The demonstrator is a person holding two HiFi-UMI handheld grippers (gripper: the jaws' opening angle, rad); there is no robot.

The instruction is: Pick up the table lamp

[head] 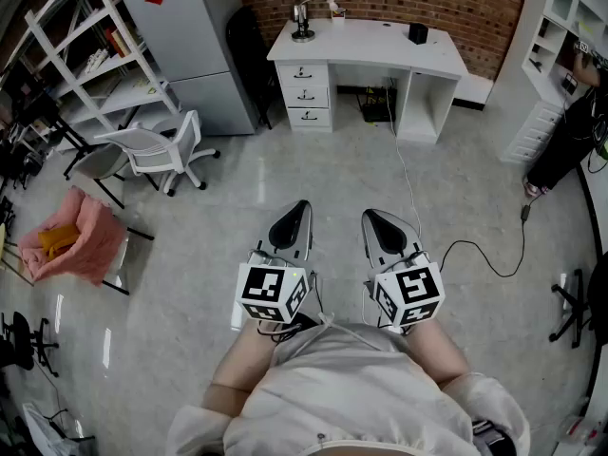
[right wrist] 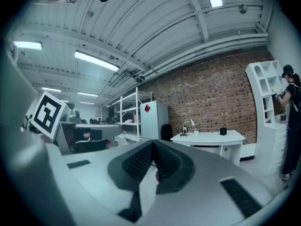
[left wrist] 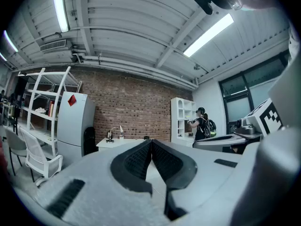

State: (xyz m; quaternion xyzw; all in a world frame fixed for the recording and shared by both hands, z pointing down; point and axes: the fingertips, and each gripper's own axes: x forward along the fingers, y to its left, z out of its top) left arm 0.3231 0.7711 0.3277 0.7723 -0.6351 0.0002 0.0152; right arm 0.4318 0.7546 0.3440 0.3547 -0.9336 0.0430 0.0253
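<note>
The table lamp (head: 306,17) stands at the left end of a white desk (head: 380,47) against the brick wall, far ahead of me. It also shows small in the left gripper view as the lamp (left wrist: 112,133) and in the right gripper view as the lamp (right wrist: 186,126). My left gripper (head: 302,205) and right gripper (head: 367,216) are held level side by side over the floor, well short of the desk. Both are shut with nothing between the jaws.
A grey cabinet (head: 195,46) and a white shelf unit (head: 95,55) stand left of the desk. A white office chair (head: 157,148) and a chair with a pink cloth (head: 81,240) are at the left. A cable (head: 475,250) trails across the floor. A person (head: 570,131) stands by the right shelves.
</note>
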